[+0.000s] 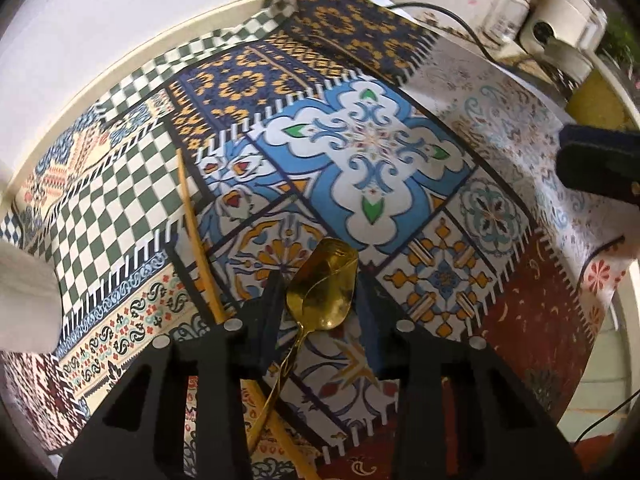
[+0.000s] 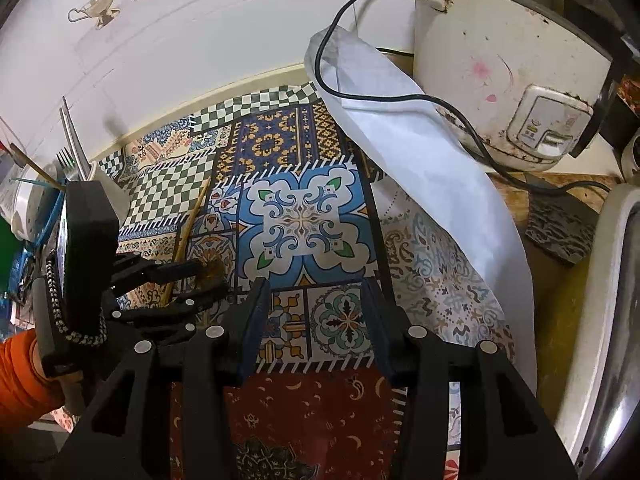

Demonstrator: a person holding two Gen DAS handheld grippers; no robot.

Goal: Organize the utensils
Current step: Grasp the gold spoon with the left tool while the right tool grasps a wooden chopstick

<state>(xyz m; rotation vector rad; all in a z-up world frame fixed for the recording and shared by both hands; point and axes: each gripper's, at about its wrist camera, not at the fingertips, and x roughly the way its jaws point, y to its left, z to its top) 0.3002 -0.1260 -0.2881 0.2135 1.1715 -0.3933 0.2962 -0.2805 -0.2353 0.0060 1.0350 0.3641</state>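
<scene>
A gold spoon (image 1: 320, 292) sits bowl-forward between the fingers of my left gripper (image 1: 322, 304), both pads touching the sides of its bowl. Its twisted handle runs back under the gripper. A wooden chopstick (image 1: 194, 224) lies on the patterned mat (image 1: 360, 148) to the left of that gripper, and a second one crosses under the spoon's handle. In the right wrist view my left gripper (image 2: 208, 280) shows at the left, a golden blur between its tips, beside the chopstick (image 2: 192, 220). My right gripper (image 2: 316, 296) hangs open over the mat (image 2: 300, 216), nothing between its fingers.
A white holder (image 2: 98, 178) with forks and other utensils stands at the far left against the wall. A white rice cooker (image 2: 500, 80) with a black cord (image 2: 400, 98) sits back right, over a pale sheet (image 2: 420, 152). A sink rim (image 2: 608, 280) is at the right.
</scene>
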